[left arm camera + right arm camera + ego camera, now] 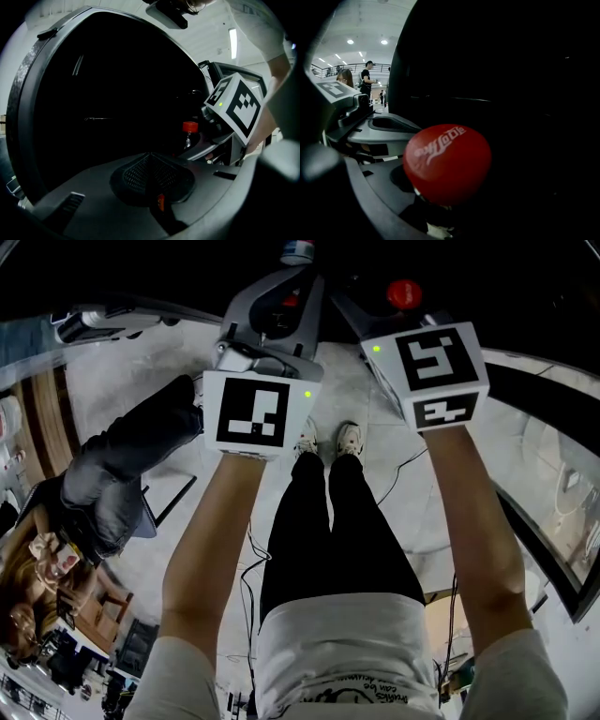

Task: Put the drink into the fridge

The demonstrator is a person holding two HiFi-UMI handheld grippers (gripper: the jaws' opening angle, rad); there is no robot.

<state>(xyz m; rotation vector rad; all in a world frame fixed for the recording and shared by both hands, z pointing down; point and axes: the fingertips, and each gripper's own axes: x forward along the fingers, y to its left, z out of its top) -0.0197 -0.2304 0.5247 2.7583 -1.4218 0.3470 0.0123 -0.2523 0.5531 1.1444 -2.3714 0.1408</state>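
The right gripper is clamped just under the red cap of the drink, holding the bottle upright close before the dark fridge. The left gripper, jaws together and empty, also faces the fridge front; it looks best placed to work the door, with the bottle kept level

Pale floor; black cable; person in dark jacket; ceiling lights beyond
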